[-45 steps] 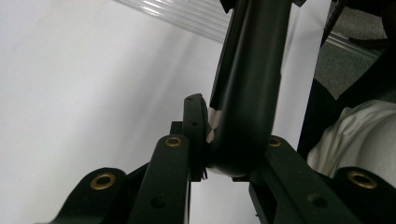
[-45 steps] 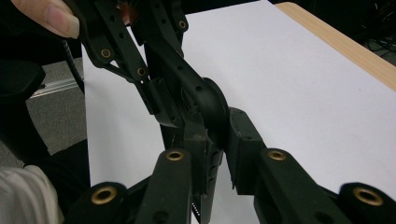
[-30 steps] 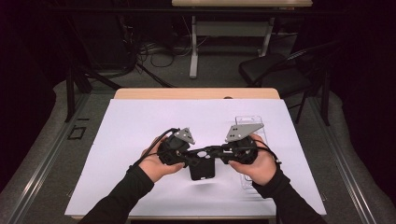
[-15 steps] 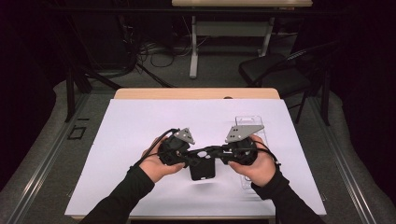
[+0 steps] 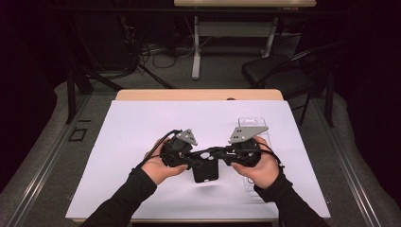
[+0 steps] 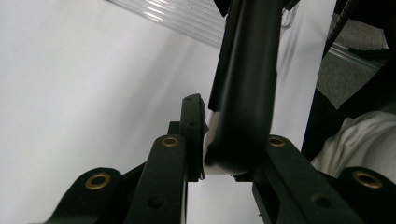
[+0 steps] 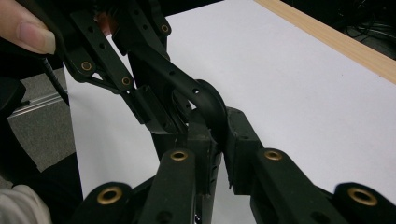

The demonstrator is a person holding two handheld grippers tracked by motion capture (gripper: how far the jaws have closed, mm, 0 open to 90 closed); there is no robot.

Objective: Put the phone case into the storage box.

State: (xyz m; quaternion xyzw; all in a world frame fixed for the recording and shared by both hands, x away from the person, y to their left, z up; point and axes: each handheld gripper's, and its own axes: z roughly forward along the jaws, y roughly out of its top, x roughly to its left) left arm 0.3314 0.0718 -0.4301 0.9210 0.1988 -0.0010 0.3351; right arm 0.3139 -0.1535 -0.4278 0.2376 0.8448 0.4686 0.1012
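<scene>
Near front-centre of the white sheet [image 5: 142, 127] on the table [image 5: 198, 94], held just above it: one black case [image 5: 205, 170], flat, rounded corners, prob. plastic. No brand, label or writing readable on it or on anything else in view. In high view it hangs between the two hands, long axis running roughly toward/away from the person, near end lowest. In left gripper view it stands as a long dark bar from the jaws up to the top edge. Left gripper [image 5: 196, 155]: jaws nearly closed, clamped on the case's edge. Right gripper [image 5: 218, 152]: jaws nearly closed, also pinching the case, just beside the left's jaws. Clear plastic tray [image 5: 250, 124] lies on the sheet by the right hand [image 5: 260, 168], partly under it
</scene>
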